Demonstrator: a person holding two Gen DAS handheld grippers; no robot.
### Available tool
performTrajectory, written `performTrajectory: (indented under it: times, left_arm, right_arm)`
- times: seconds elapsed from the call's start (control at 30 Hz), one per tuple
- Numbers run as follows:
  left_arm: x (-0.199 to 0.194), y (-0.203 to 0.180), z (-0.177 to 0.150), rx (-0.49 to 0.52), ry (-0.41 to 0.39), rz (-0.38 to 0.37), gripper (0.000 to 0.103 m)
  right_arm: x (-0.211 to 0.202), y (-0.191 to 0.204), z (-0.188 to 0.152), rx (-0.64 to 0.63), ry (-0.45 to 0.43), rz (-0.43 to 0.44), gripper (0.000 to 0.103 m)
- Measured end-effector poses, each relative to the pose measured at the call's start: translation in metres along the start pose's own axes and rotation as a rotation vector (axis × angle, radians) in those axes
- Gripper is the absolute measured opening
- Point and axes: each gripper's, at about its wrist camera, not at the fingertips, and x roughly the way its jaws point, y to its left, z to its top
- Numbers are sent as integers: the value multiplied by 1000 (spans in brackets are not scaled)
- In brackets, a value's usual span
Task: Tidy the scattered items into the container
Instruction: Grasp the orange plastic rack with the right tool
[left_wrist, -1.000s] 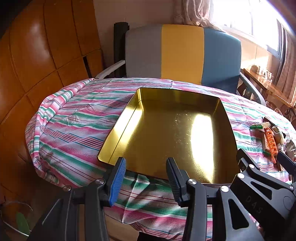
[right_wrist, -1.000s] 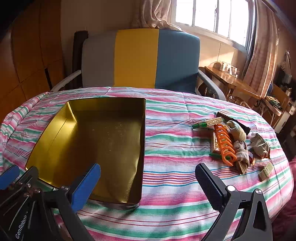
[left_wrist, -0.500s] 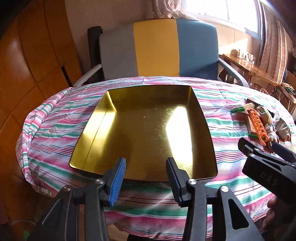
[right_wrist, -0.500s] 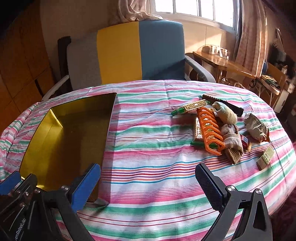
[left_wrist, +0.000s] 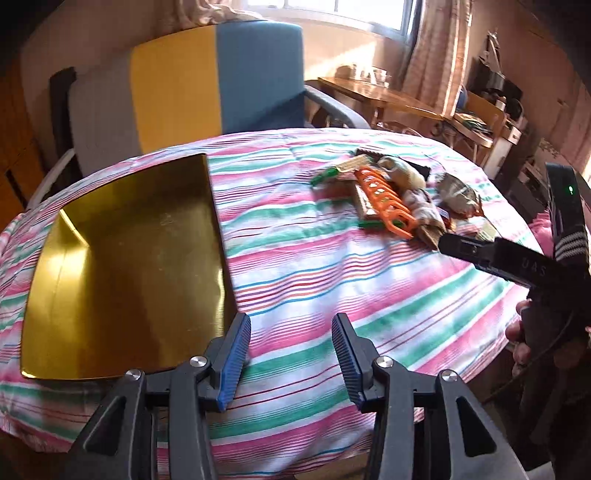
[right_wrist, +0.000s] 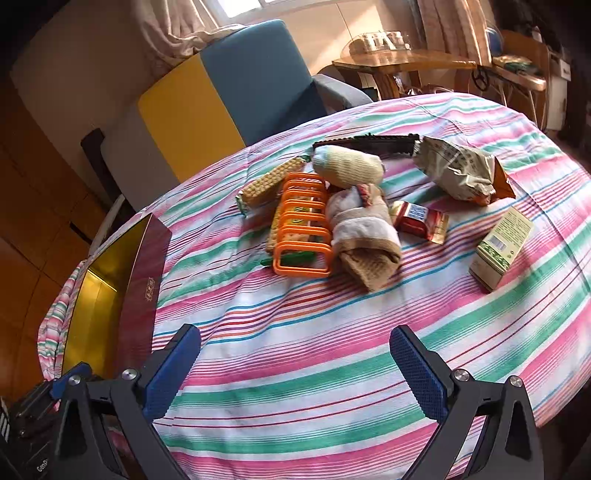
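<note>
Reaching comes first: both grippers are empty and well short of the pile. The right gripper (right_wrist: 295, 363) has its jaws spread wide over bare striped cloth (right_wrist: 332, 332), and the left gripper (left_wrist: 290, 354) stands partly apart with nothing between its pads, beside the near corner of the gold tin (left_wrist: 122, 266), which is empty.

The scattered things lie heaped together near the table's far side: an orange rack (right_wrist: 301, 229) on top of biscuit packets, two rolled socks (right_wrist: 364, 225), a crumpled snack bag (right_wrist: 458, 170), a small red wrapper (right_wrist: 417, 218) and a green carton (right_wrist: 502, 247) lying apart from the rest.

My advice is to start with that carton (it touches nothing), closing across its narrow sides. The rack probably needs a slow lift so the packets beneath stay put.
</note>
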Motion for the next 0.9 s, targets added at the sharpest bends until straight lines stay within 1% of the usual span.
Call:
performTrajectory:
  times: [0.07,0.17,0.27,0.43,0.53,0.63,0.77,0.8,0.83,0.9]
  left_arm:
    - [8,-11,1,27,19,-39,50]
    - [18,-18,2,43,46,-69,51]
    - [25,-19,2,47,64,-77,52]
    - [36,-12,3,38,79,-82,52]
    - [40,-9,3,46,80,-98,52]
    - [43,-8,3,59,78,-113,52]
    - [46,-4,4,46,87,-139,52]
    - [47,-3,3,39,90,-146,52]
    - [47,-1,3,36,91,-151,52]
    - [46,0,1,31,93,-152,52]
  right_arm:
    - [-2,-9,9,3,4,46,103]
    - [3,-10,30,5,26,158,103]
    - [16,4,55,-48,34,183,103]
    - [57,32,88,-127,64,130,103]
    - [86,38,103,-144,94,62,103]
    - [113,39,116,-143,123,-13,103]
    - [144,33,128,-130,158,-79,103]
    - [151,30,131,-119,174,-82,103]
    - [156,28,133,-103,183,-55,103]
    - [157,28,135,-94,194,45,103]
